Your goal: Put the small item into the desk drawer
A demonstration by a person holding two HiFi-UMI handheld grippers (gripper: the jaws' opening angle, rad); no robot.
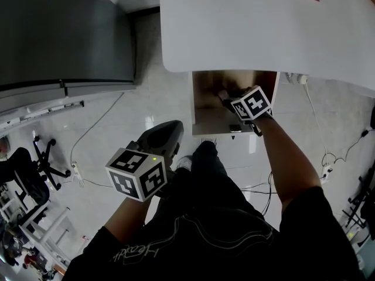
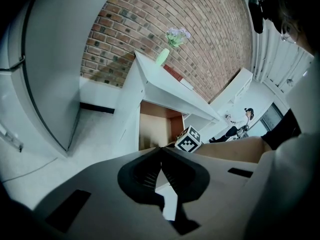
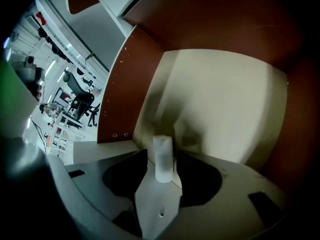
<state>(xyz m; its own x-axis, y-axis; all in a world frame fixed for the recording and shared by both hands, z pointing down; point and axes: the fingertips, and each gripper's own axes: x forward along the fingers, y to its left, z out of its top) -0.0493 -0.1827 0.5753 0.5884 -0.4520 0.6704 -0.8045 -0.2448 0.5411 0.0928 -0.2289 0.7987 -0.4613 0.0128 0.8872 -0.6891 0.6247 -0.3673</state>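
— Where is the small item (image 3: 162, 159)?
— Lower centre of the right gripper view: it stands upright between the right gripper's (image 3: 161, 156) parted jaws, inside the drawer (image 3: 220, 99).
— And the left gripper (image 2: 161, 154)?
— Jaws closed together.

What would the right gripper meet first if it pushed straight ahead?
Likely the small white cylinder standing between the open jaws of the right gripper; behind it, the pale inner panel of the drawer. Depth is unclear.

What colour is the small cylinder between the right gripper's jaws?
The cylinder is white; it shows best in the right gripper view.
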